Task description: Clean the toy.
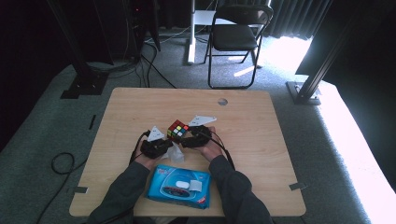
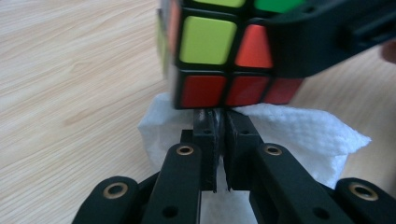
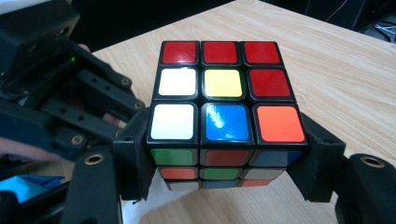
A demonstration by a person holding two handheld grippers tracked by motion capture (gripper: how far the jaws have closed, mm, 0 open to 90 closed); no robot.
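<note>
A scrambled puzzle cube (image 1: 178,130) is lifted a little off the wooden table (image 1: 243,121). My right gripper (image 3: 226,161) is shut on it, one jaw on each side of its lower layers; the red, white, yellow, blue and orange top face (image 3: 224,88) looks up at the camera. My left gripper (image 2: 220,128) is shut on a white wipe (image 2: 299,133), with its tips right under the cube's red bottom row (image 2: 219,88). From the high view, the left gripper (image 1: 169,145) and right gripper (image 1: 186,136) meet at the cube, and the wipe (image 1: 175,153) hangs below.
A blue pack of wipes (image 1: 180,186) lies near the table's front edge between the forearms. A round cable hole (image 1: 222,101) sits at the far side. A black folding chair (image 1: 236,37) stands beyond the table.
</note>
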